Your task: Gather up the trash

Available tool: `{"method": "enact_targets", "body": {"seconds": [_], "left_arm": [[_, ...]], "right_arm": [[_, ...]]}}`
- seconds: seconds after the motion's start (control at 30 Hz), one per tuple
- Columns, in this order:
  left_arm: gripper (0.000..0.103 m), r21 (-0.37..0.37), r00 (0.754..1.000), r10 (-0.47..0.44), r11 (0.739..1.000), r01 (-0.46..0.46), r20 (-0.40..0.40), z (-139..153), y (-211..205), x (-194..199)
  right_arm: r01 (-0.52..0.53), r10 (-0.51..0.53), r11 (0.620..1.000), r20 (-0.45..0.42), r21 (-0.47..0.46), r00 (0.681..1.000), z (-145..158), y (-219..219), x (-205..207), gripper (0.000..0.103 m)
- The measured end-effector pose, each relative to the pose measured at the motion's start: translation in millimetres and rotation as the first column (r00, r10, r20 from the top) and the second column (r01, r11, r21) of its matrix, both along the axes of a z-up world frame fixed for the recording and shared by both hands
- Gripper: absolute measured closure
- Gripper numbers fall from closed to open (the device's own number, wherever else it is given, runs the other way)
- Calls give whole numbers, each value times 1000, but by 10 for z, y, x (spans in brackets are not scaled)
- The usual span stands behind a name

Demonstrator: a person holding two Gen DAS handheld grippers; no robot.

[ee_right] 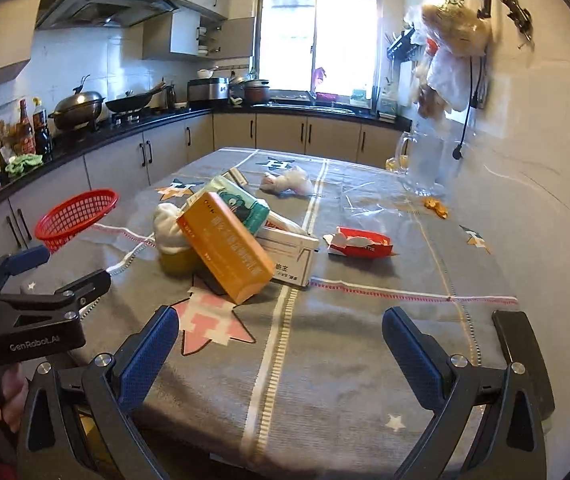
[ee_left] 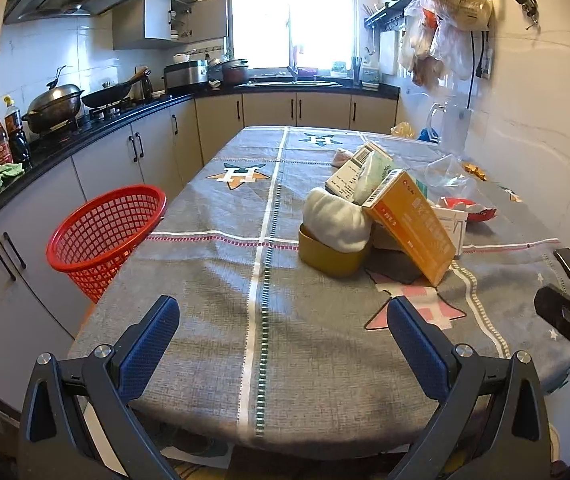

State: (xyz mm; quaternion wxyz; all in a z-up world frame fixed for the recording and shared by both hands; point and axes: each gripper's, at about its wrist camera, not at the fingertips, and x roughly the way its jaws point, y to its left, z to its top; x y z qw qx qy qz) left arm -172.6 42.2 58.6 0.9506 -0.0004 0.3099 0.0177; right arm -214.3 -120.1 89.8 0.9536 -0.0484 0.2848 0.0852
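Note:
A heap of trash lies mid-table: an orange carton (ee_left: 413, 224) (ee_right: 225, 246) leaning on a white box (ee_right: 291, 254), a yellow cup (ee_left: 331, 256) with a white crumpled wad (ee_left: 335, 218) in it, and a green-printed pack (ee_right: 241, 204). A torn red wrapper (ee_right: 359, 242) lies to the right, a crumpled tissue (ee_right: 287, 182) farther back. A red mesh basket (ee_left: 105, 236) (ee_right: 75, 218) stands off the table's left edge. My left gripper (ee_left: 283, 338) hangs open over the near table edge, empty. My right gripper (ee_right: 281, 346) is open too, empty, short of the heap.
The grey patterned tablecloth (ee_left: 213, 264) covers the table. A glass pitcher (ee_right: 425, 164) and gold foil scraps (ee_right: 437, 206) sit at the far right by the wall. Plastic bags (ee_left: 445, 20) hang above. A counter with pots (ee_left: 55, 106) and bottles runs along the left.

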Motion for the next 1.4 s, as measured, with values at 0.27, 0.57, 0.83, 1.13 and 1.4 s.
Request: {"method": "enact_targets", "body": {"seconds": [0.27, 0.57, 0.83, 1.13, 1.4], "left_arm": [[0, 26, 1000, 12, 1000, -11, -5, -44, -11, 18], [0, 30, 1000, 12, 999, -11, -18, -102, 12, 29], [0, 33, 1000, 11, 999, -10, -26, -123, 5, 42], [0, 32, 1000, 12, 999, -11, -29, -134, 11, 46], [0, 34, 999, 10, 999, -9, -35, -160, 17, 51]], "right_arm": [[-10, 9, 999, -18, -47, 1000, -75, 83, 33, 0], [4, -7, 999, -52, -51, 999, -155, 63, 76, 0], [6, -9, 999, -56, -54, 998, -164, 67, 79, 0], [6, -10, 998, -61, -56, 998, -181, 73, 90, 0], [7, -10, 998, -66, -57, 998, -194, 70, 98, 0]]}}
